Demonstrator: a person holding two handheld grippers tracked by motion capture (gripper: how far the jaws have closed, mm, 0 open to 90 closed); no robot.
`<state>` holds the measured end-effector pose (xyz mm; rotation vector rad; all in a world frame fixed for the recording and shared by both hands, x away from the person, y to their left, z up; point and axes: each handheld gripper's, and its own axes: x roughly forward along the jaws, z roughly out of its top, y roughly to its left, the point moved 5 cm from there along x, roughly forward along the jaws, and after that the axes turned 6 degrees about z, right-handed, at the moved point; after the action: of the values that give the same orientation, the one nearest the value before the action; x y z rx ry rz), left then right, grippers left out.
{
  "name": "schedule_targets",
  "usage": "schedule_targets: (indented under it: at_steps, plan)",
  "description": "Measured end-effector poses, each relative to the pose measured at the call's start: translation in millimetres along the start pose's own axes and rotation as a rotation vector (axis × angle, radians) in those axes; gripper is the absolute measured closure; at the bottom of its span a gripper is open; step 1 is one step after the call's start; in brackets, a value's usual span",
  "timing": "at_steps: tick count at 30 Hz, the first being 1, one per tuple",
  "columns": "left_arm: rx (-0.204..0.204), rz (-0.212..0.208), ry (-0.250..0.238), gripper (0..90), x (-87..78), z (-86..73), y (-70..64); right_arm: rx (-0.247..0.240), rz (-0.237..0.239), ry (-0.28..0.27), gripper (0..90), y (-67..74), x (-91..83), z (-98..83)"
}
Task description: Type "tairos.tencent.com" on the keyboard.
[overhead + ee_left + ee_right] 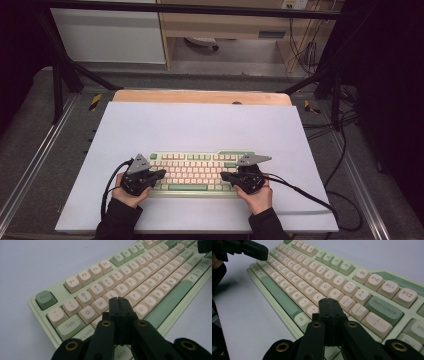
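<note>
Hand-held gripper on the left (pixel 161 173) has its jaws pressed fully together with nothing between them, its tip over the keyboard (pixel 195 170) near the left-hand letter keys; the right hand-held gripper (pixel 224 176) is likewise closed and empty, poised above the keys toward the right end. That keyboard lies flat at lower centre of the frame on the white tabletop (pixel 200 125). It looks rigid, with fair weight, and unlikely to flex. Keycaps are smooth and loose-fitting, so they would pop off if pinched. To press, a closed tip suffices; to lift, I'd grip the case at its short edges
</note>
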<state>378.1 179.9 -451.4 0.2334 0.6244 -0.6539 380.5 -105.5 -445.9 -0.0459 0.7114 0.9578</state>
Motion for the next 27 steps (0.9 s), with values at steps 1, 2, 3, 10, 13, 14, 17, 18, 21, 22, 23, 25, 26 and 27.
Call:
schedule_targets:
  at_steps: [1, 2, 3, 10, 13, 14, 17, 18, 21, 22, 23, 25, 26, 27]
  plan:
    - [-0.001, 0.001, -0.002, 90.0, -0.9, -0.4, 0.9, 0.003, 0.000, -0.002, 90.0, 0.6, 1.3, 1.3]
    - [-0.004, 0.001, -0.003, 90.0, -1.8, -0.8, 1.4, -0.001, -0.003, -0.001, 90.0, 0.9, 2.5, 2.7]
    - [-0.005, 0.001, -0.004, 90.0, -2.6, -1.2, 2.2, -0.001, -0.003, 0.000, 90.0, 1.7, 3.8, 4.3]
    - [-0.016, 0.004, -0.011, 90.0, -6.2, -3.3, 6.2, 0.002, -0.004, 0.002, 90.0, 5.8, 15.1, 13.3]
    - [-0.016, 0.005, -0.010, 90.0, -6.4, -4.1, 7.6, -0.002, -0.011, 0.009, 90.0, 8.1, 24.3, 20.0]
    - [-0.018, 0.006, -0.010, 90.0, -6.5, -4.2, 8.0, -0.001, -0.008, 0.009, 90.0, 8.1, 26.4, 21.5]
    - [-0.019, 0.005, -0.011, 90.0, -6.5, -4.2, 8.1, -0.001, -0.015, 0.018, 90.0, 7.7, 32.0, 24.9]
    - [-0.019, 0.005, -0.011, 90.0, -6.6, -4.2, 8.2, -0.001, -0.015, 0.018, 90.0, 7.7, 32.0, 24.9]
    - [-0.021, 0.004, -0.012, 90.0, -6.6, -4.2, 8.3, 0.000, -0.017, 0.018, 90.0, 8.0, 37.8, 28.1]
    - [-0.021, 0.004, -0.014, 90.0, -6.7, -4.1, 8.4, 0.006, -0.020, 0.025, 90.0, 6.9, 41.7, 28.5]
    - [-0.021, 0.004, -0.014, 90.0, -6.7, -4.1, 8.4, 0.009, -0.021, 0.027, 90.0, 6.5, 43.8, 28.6]
    - [-0.022, 0.004, -0.016, 90.0, -6.9, -3.7, 8.5, 0.011, -0.023, 0.032, 90.0, 5.8, 47.6, 28.1]
    - [-0.023, 0.004, -0.017, 90.0, -7.0, -3.7, 8.7, 0.008, -0.026, 0.033, 90.0, 5.1, 49.4, 27.7]
    - [-0.024, 0.004, -0.017, 90.0, -7.0, -3.8, 8.8, 0.011, -0.026, 0.034, 90.0, 4.4, 51.1, 27.3]
